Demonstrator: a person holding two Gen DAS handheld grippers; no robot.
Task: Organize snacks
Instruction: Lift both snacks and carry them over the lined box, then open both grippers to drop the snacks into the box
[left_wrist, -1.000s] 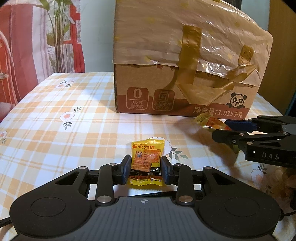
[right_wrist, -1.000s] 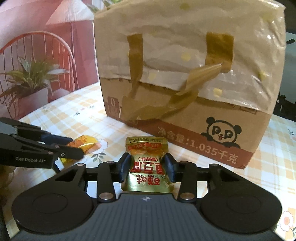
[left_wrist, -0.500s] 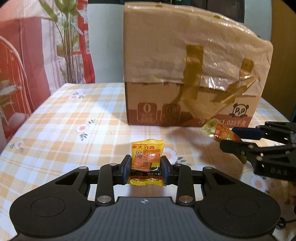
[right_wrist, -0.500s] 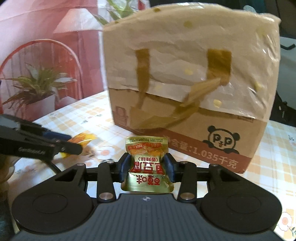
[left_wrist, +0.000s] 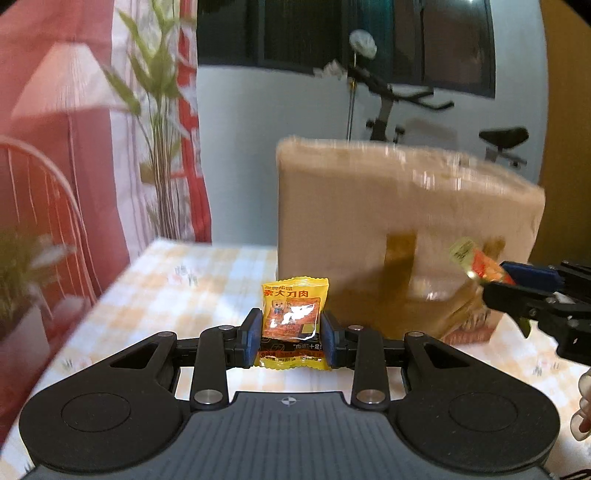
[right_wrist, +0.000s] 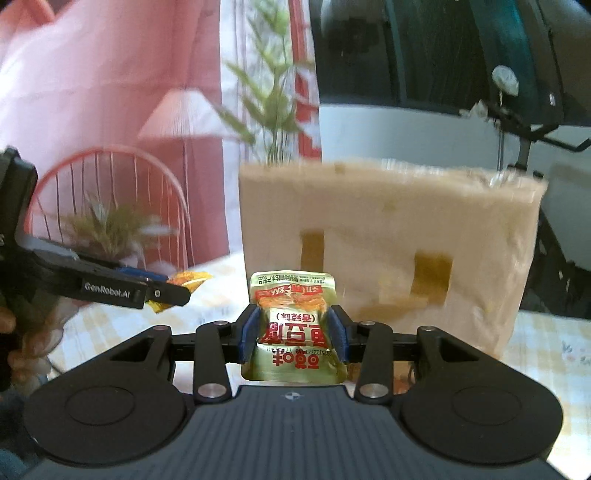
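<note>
The right claw (right_wrist: 293, 334) pinches a gold pouch (right_wrist: 293, 328) between its blue pads (right_wrist: 246, 334), red print upside down. Behind it a taped box (right_wrist: 391, 243) stands on the checked worktop (right_wrist: 546, 354). At left the left claw (right_wrist: 168, 291) grips an orange packet (right_wrist: 190, 277) above the worktop's left side. A plant (right_wrist: 110, 229) sits beyond that edge.

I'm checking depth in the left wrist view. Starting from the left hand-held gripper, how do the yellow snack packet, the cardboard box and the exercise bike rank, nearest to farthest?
1. Yellow snack packet: clamped between the left hand-held gripper fingers, centre.
2. Cardboard box: on the table ahead, right of centre.
3. Exercise bike: behind the box, by the wall, upper right.
</note>
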